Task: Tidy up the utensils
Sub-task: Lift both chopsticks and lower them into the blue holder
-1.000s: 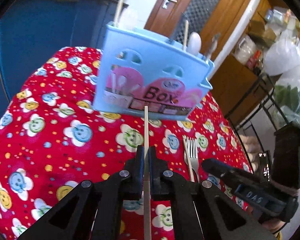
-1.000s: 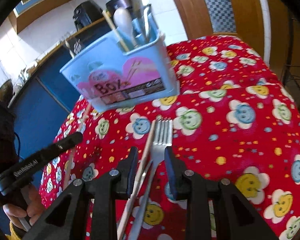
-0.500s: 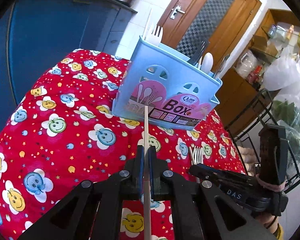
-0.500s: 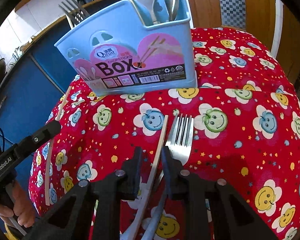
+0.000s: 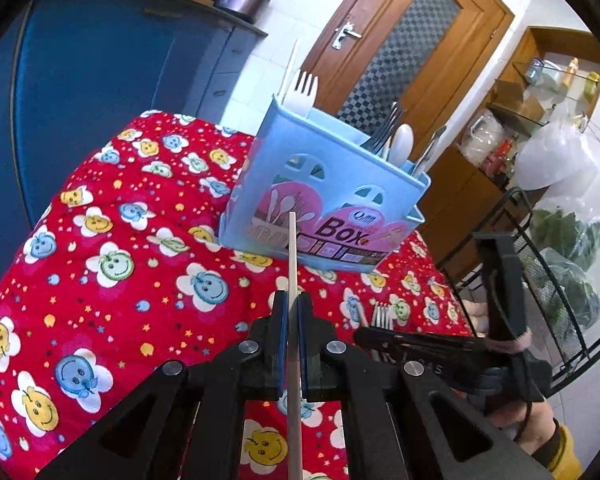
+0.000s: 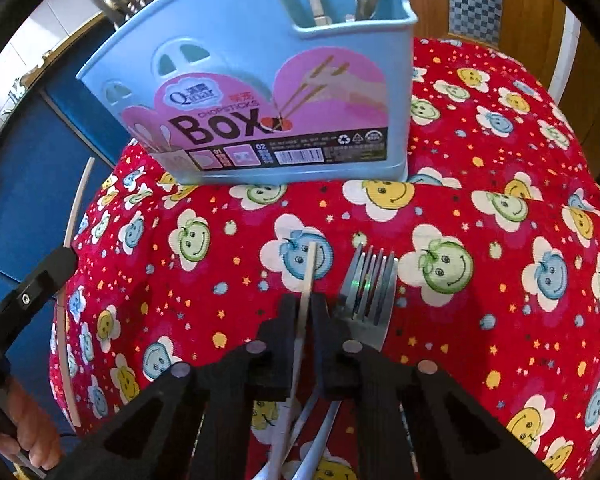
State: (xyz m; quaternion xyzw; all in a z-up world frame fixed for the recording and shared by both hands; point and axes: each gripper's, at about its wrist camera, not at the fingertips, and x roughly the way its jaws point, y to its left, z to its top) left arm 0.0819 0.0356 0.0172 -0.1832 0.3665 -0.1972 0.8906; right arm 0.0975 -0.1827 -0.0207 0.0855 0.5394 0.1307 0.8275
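- The left gripper (image 5: 291, 304) is clamped on a pale chopstick (image 5: 292, 256). The stick runs lengthwise between the two pads and projects past their tips toward the blue utensil holder (image 5: 320, 184).
- The long axis of this chopstick follows the gripper's pointing line; its free end shows against the holder's lower front label.
- The right gripper (image 6: 309, 306) is closed on a second chopstick (image 6: 309, 268), which lies on the red smiley-patterned tablecloth (image 6: 500, 280). The stick passes between the pads and extends beyond them toward the holder.
- A metal fork (image 6: 366, 292) lies just beside the right-hand finger of the right gripper, outside the jaws, tines pointing toward the holder, roughly parallel to the second chopstick.
- The holder stands upright on the tablecloth, well beyond both gripper tips. It holds forks, a white spoon and other utensils, upright or leaning.
- Legible print on the holder's pink label: "CHOPSTICKS BOX", a "Q…" brand logo not fully readable, panel numbers "01" and "02", a barcode and a recycling symbol.
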